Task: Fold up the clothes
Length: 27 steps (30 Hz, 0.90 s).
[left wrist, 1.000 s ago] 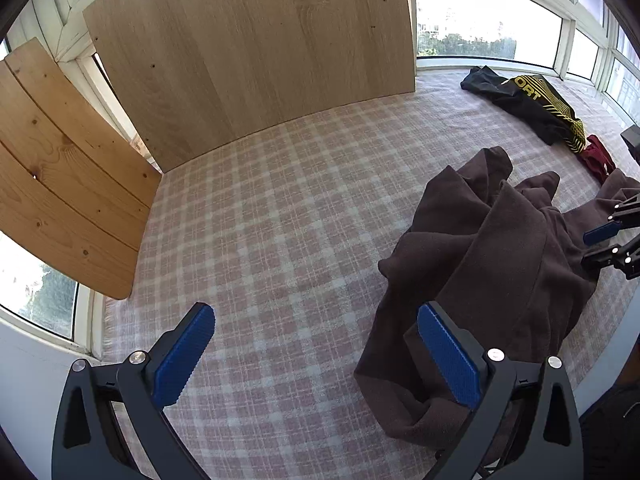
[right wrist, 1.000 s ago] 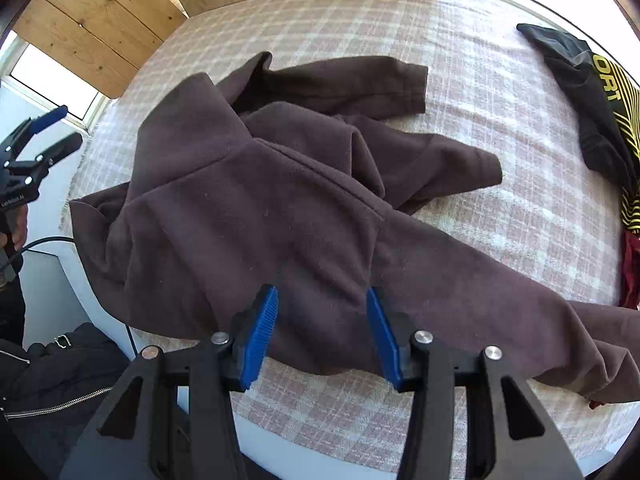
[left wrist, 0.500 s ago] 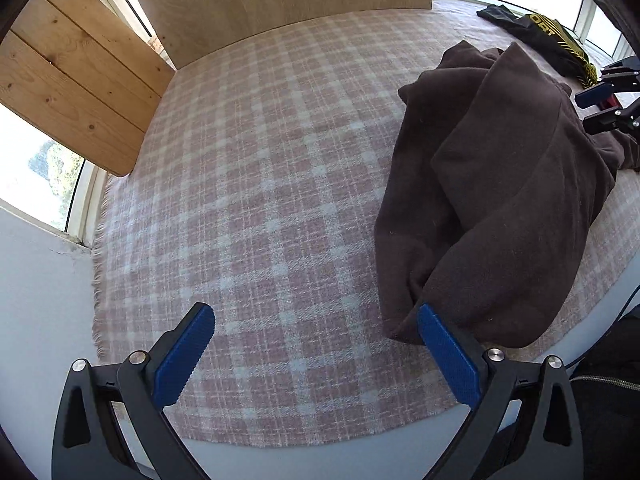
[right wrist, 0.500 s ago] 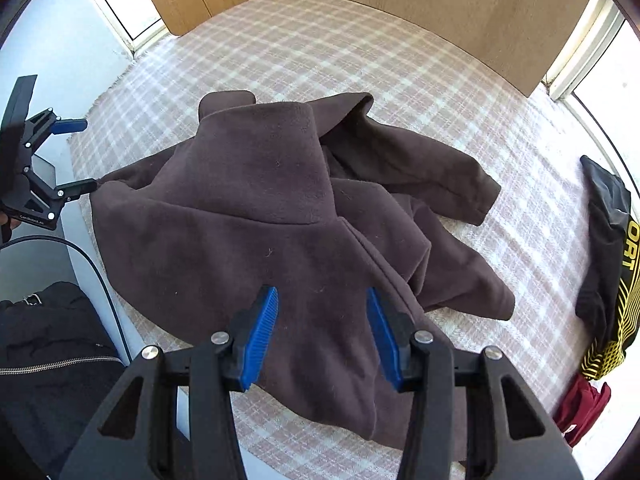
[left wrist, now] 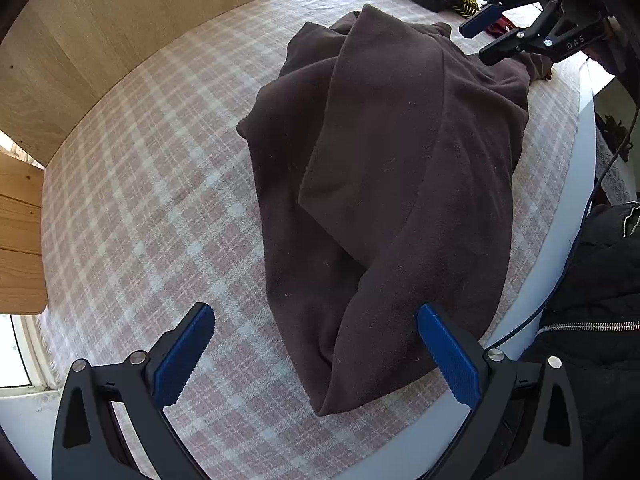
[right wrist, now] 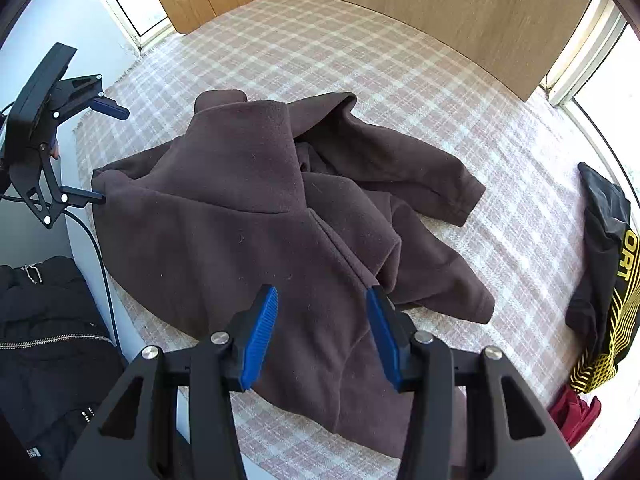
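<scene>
Setup step: the brown jacket lies crumpled on the checked desk. Left fingers, wide and empty, straddle its near end; right fingers, half open, hover over its hem (contact unclear). Next, pinch edges and spread it flat.

Both pictures are bright with daylight. It comes through the windows around the room, and the panes are blown out to plain white with no detail. The checked cloth is lit evenly and looks slightly washed out on the sunny side. The brown fleece stays dark, its folds marked only by soft shadows. Strong fisheye bending curves the wooden boards and the edge of the bench, and the corners fall to black. Focus is sharp throughout, with no motion blur.
</scene>
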Tool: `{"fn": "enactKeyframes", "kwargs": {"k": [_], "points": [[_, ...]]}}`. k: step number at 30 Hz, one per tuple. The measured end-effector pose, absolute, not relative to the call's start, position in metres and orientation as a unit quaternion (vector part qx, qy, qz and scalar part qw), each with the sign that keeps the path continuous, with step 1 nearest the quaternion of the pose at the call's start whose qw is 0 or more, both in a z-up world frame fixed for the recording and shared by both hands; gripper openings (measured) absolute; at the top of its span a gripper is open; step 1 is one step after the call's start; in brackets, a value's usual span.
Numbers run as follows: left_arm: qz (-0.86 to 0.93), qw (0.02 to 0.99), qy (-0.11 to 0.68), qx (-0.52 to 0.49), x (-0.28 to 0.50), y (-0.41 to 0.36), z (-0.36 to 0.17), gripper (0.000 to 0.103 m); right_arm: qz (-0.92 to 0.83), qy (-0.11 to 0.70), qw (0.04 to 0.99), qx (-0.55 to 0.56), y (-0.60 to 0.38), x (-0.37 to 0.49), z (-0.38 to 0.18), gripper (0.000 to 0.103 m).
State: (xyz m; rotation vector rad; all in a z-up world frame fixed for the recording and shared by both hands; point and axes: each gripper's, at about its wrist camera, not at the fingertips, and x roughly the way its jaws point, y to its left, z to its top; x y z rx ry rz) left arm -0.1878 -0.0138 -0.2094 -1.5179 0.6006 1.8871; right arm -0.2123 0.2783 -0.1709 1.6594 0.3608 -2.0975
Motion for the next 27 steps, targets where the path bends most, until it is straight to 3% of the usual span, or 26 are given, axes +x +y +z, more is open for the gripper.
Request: {"fn": "enactKeyframes", "kwargs": {"k": [5,7,9,11,13,18,19,20,23,27], "points": [[0.712,0.339,0.215,-0.575,-0.186,-0.010,-0.211,0.098,-0.755,0.135,0.228,0.600,0.277,-0.219,-0.176,0.046],[0.709,0.345,0.215,-0.576,-0.185,-0.008,-0.212,0.072,-0.752,0.145,0.234,0.599,0.274,-0.223,-0.180,0.046],[0.706,0.348,0.210,-0.581,-0.184,-0.007,-0.214,0.057,-0.750,0.159,0.237,0.597,0.269,-0.227,-0.184,0.046],[0.707,0.351,0.207,-0.578,-0.183,-0.005,-0.214,0.051,-0.746,0.168,0.244,0.597,0.266,-0.231,-0.188,0.046],[0.710,0.354,0.205,-0.572,-0.180,-0.003,-0.213,0.038,-0.741,0.174,0.249,0.599,0.263,-0.234,-0.193,0.046],[0.721,0.350,0.194,-0.565,-0.175,-0.002,-0.208,0.022,-0.733,0.161,0.259,0.608,0.264,-0.233,-0.197,0.045],[0.723,0.351,0.191,-0.564,-0.174,-0.003,-0.207,0.018,-0.733,0.154,0.262,0.609,0.265,-0.232,-0.196,0.036],[0.724,0.351,0.188,-0.563,-0.174,-0.003,-0.206,0.016,-0.731,0.148,0.264,0.612,0.267,-0.231,-0.196,0.021],[0.733,0.350,0.178,-0.555,-0.170,-0.004,-0.200,0.009,-0.731,0.150,0.261,0.613,0.269,-0.222,-0.190,0.009],[0.747,0.347,0.175,-0.540,-0.163,-0.001,-0.190,0.003,-0.754,0.140,0.252,0.591,0.272,-0.205,-0.169,0.007]]}}
